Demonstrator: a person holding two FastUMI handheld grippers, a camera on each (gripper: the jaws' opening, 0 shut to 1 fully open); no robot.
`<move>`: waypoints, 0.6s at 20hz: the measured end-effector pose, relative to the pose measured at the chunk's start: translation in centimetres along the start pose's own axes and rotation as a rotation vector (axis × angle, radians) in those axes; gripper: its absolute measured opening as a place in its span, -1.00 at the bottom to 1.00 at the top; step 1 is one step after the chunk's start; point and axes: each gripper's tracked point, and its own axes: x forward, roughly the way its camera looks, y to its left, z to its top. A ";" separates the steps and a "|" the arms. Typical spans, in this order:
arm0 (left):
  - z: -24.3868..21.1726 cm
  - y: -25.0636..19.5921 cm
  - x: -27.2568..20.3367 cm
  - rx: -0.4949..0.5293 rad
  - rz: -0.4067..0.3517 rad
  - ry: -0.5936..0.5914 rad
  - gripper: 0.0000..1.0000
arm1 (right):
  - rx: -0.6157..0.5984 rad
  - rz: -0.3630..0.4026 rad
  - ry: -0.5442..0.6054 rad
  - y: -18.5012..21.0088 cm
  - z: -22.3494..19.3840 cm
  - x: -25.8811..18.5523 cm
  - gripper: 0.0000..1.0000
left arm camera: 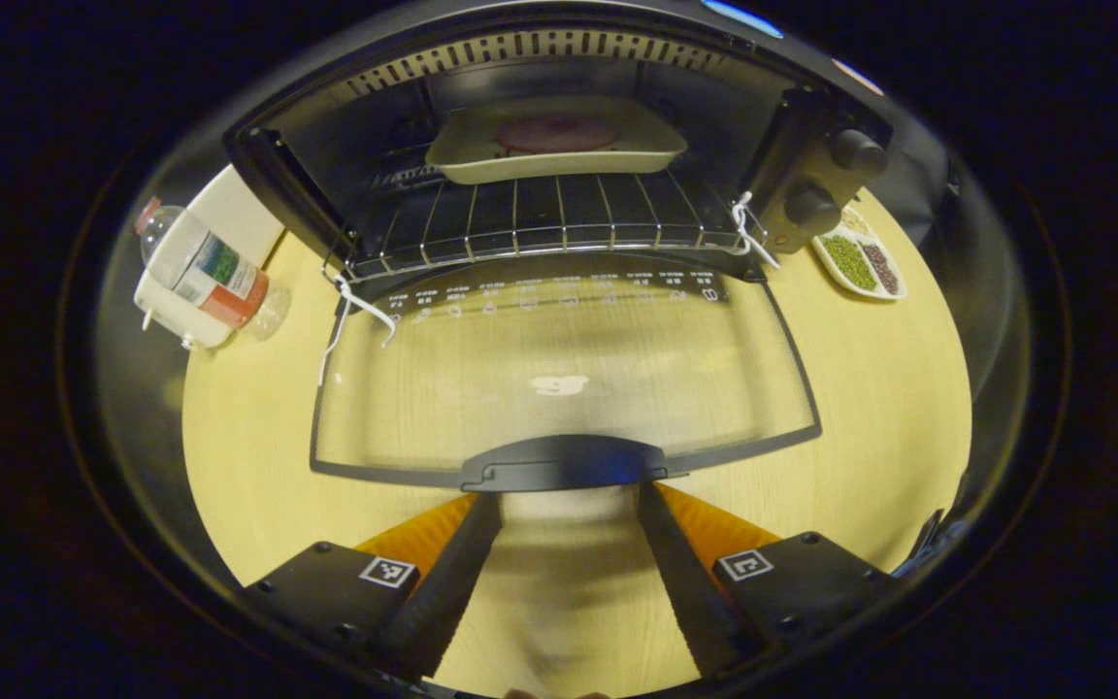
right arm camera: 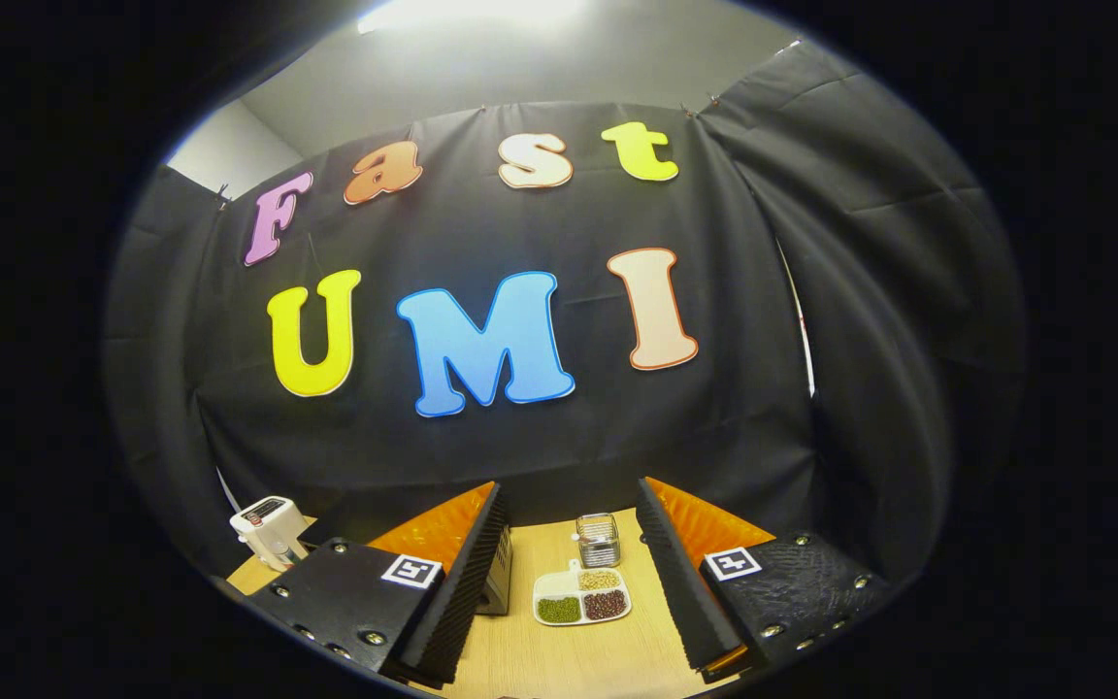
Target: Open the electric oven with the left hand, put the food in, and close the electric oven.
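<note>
- Spanning both views: a pale wood-grain table (left arm camera: pixel 870 388), backed in the right gripper view by a black cloth wall (right arm camera: pixel 520 447) with a grey ceiling above it.
- Electric oven (left arm camera: pixel 559 68): far centre of the table in the left gripper view, cavity open.
- Oven door (left arm camera: pixel 559 388): glass, folded down flat toward the near side, its dark handle (left arm camera: pixel 564 463) at the near edge.
- Wire rack (left arm camera: pixel 549 218): inside the cavity, white string tied at its left and right front corners.
- Tray (left arm camera: pixel 556 150): cream, shallow, resting on the rack toward the far side; holds a flat round reddish piece of food (left arm camera: pixel 556 134).
- Two knobs (left arm camera: pixel 836 175): on the oven's right-hand panel.
- Bottle (left arm camera: pixel 200 267): clear plastic, labelled, lying on a white appliance at far left.
- Divided dish (left arm camera: pixel 860 257): white, right of the oven; green, dark red and pale grains in separate sections. In the right gripper view a small wire-framed container (right arm camera: pixel 598 540) stands just beyond it.
- Left gripper (left arm camera: pixel 569 495): fingers spread wide, tips just short of the door handle, holding nothing.
- Right gripper (right arm camera: pixel 569 505): fingers spread wide above the table, holding nothing.
</note>
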 end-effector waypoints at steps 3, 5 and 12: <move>0.2 0.0 0.7 -0.018 -0.013 0.015 0.84 | 0.002 -0.010 0.004 -0.2 0.0 0.0 0.67; 0.1 0.1 0.5 -0.013 -0.017 0.022 0.94 | 0.003 -0.011 0.010 -0.1 -0.2 0.0 0.67; 0.4 0.0 -1.4 -0.014 -0.024 -0.036 1.00 | 0.002 0.013 0.009 1.2 -0.1 -0.1 0.68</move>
